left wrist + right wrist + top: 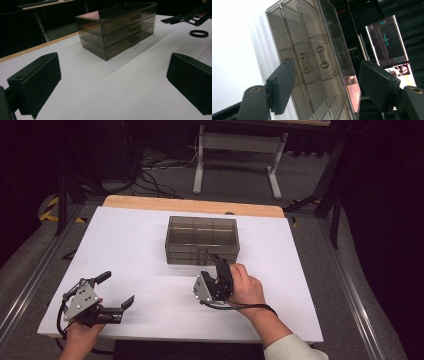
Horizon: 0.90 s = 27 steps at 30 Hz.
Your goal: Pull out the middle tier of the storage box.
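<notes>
A smoked drawer box (202,240) sits at the centre of the high view, three drawers stacked, all closed. The right gripper (218,263) is just below it, tips at the drawer fronts — jaws spread wide, holding nothing, the handles (314,60) showing between them. The left gripper (116,290) rests at lower left, well apart from the box — jaws wide. A black ring (198,33) lies upper right in its view.

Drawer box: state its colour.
The drawer box is smoky see-through brown-grey, clearest in the left gripper view.
</notes>
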Tool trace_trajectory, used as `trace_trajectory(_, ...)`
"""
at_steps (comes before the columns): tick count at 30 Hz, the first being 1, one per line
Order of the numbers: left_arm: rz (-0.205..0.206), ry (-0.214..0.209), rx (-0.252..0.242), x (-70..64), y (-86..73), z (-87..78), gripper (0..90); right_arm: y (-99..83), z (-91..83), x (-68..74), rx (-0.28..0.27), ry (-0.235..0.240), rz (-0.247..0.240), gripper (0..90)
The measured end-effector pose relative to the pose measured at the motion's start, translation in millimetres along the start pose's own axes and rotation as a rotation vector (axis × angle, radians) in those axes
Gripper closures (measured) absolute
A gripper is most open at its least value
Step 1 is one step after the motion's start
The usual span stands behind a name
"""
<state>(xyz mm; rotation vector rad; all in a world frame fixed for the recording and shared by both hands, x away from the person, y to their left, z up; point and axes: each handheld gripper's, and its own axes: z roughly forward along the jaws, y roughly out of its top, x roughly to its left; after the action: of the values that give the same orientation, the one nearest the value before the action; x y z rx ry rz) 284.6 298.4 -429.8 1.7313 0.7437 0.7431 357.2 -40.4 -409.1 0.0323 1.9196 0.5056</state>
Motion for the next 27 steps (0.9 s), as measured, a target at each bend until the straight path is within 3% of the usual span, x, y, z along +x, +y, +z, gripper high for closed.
trace_trajectory(13, 0.000, 0.000, 0.000, 0.4, -0.1, 0.2, 0.3, 0.5, 10.9, 9.8, 0.051, -0.045, -0.091, 35.4)
trace_trajectory(20, 0.002, -0.001, 0.002, 0.1, -0.1, 0.3, 0.3, 0.0, 17.6, 19.2, 0.084, -0.067, -0.163, 39.4)
trace_trajectory(27, 0.004, -0.001, 0.003, 0.6, -0.2, 0.2, 0.3, -1.3, 23.8, 27.5, 0.111, -0.093, -0.199, 44.3)
